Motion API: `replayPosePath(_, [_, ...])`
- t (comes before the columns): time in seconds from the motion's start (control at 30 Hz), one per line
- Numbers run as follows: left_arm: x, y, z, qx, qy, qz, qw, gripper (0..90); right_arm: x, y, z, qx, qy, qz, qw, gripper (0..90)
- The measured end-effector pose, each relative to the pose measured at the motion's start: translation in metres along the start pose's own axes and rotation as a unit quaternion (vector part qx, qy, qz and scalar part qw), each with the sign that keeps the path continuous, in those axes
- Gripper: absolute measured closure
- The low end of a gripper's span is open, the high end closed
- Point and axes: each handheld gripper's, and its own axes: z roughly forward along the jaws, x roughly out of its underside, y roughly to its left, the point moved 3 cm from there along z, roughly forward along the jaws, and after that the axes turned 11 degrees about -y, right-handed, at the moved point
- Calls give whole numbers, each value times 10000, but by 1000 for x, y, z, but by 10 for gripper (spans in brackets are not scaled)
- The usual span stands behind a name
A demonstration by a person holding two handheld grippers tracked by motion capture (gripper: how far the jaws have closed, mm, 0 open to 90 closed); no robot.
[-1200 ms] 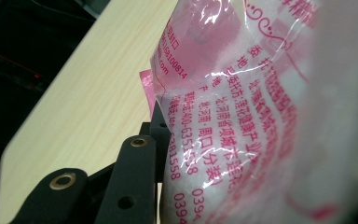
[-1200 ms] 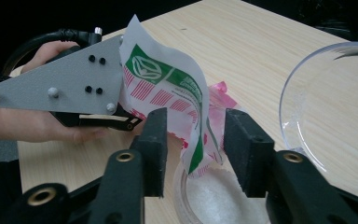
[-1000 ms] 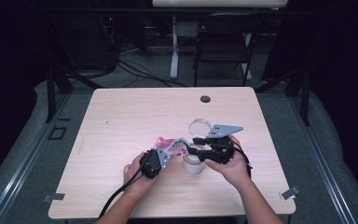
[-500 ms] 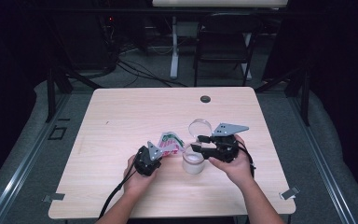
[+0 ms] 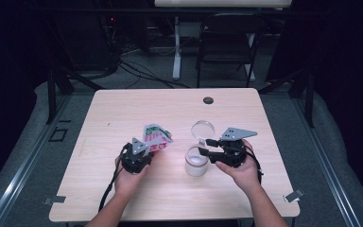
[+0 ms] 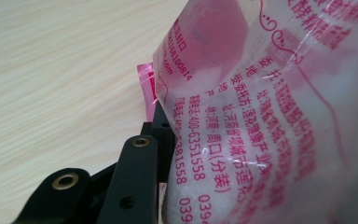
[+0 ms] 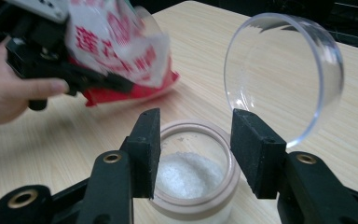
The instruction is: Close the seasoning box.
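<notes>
Jar [image 5: 195,163], part-filled with white granules, is sitting at lower centre of the table [image 5: 123,109], the right gripper [image 5: 202,146] clasping its rim. Left gripper [image 5: 147,144] is gripping the pink bag [image 5: 157,137], held clear at its left; pouring looks finished, so closing the hinged lid [image 5: 202,129] seems next.

The table [image 5: 123,113] in the frame's middle looks like pale, matt wood grain. The bag [image 6: 270,116] is glossy, crinkled plastic film printed pink. The jar [image 7: 193,186] and its lid [image 7: 284,70] look like clear, smooth plastic.
</notes>
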Motion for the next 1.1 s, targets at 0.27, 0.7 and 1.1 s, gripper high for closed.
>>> replayPosePath(0.27, [4, 45, -26, -531, -48, -293, 9981, 722, 4, -3, -8, 179, -2, 1, 9998, 529])
replayPosePath(0.7, [30, 80, -50, -1177, 29, -492, 9918, 721, 8, -6, -11, 231, -33, 67, 9997, 547])
replayPosePath(1.1, [41, 86, -53, -1478, 127, -625, 9870, 719, 9, -8, -11, 268, -106, 83, 9995, 526])
